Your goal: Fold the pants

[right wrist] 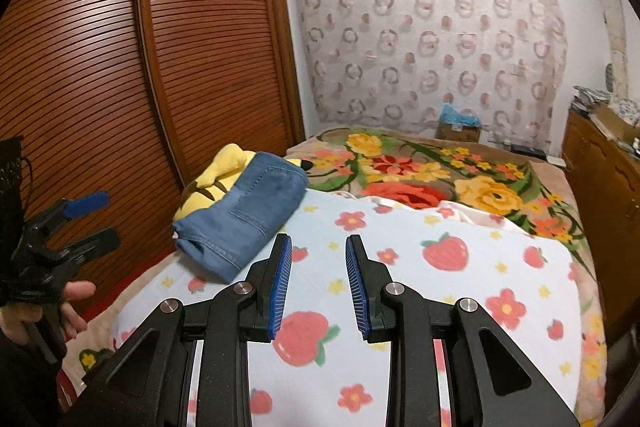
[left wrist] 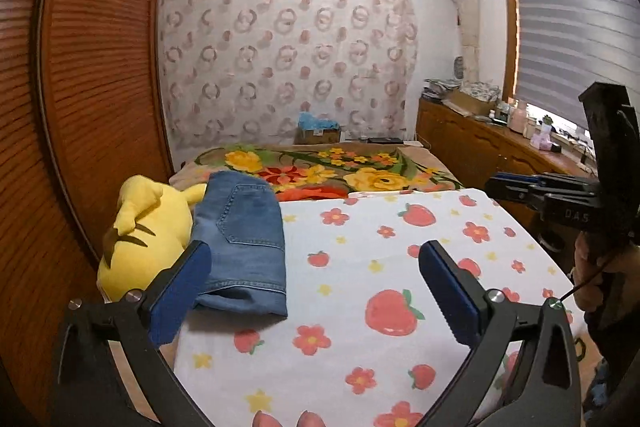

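Left claw [left wrist: 314, 287]: blue-padded fingers spread wide, nothing between them, hanging over the bed.
Right claw [right wrist: 318, 283]: fingers apart with a narrower gap, empty too, above the white strawberry-and-flower blanket [right wrist: 460, 291].
Folded blue denim pants [left wrist: 240, 243]: a neat bundle, back pocket up, lying at the blanket's left edge, just ahead of the left claw's left finger.
Yellow plush toy [left wrist: 140, 239]: pressed right up against the pants' left side.
Brown slatted wooden wardrobe [right wrist: 160, 67]: stands beside the bed, behind the toy.
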